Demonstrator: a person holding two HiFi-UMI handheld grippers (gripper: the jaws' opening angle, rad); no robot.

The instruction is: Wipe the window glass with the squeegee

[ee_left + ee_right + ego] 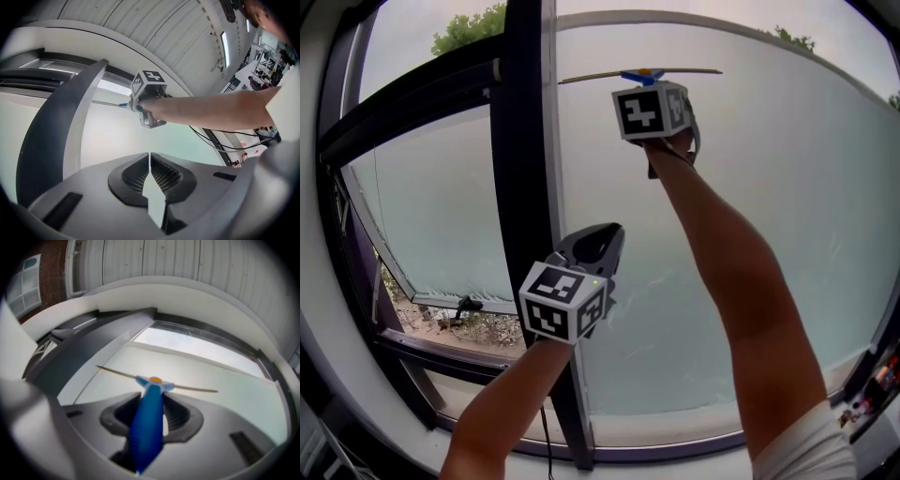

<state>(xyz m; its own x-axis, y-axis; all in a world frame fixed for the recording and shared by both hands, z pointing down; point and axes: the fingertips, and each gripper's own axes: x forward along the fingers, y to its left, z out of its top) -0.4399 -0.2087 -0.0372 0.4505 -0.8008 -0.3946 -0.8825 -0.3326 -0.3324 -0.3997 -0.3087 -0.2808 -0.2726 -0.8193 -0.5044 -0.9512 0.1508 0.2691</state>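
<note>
Reaching high on the window glass, the right gripper clamps its fingers on the squeegee, its blade level near the pane's top, apparently for a downward pull, while the left gripper hangs low beside the dark frame, fingers together, empty.

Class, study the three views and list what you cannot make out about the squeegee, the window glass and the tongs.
- Head view: the handle of the squeegee is hidden behind the marker cube of the right tongs.
- All views: whether the blade touches the window glass; no angle shows it.
- Right gripper view: the handle's lower end is blurred near the bottom edge.
- Which glass is already wiped: no streaks show.
</note>
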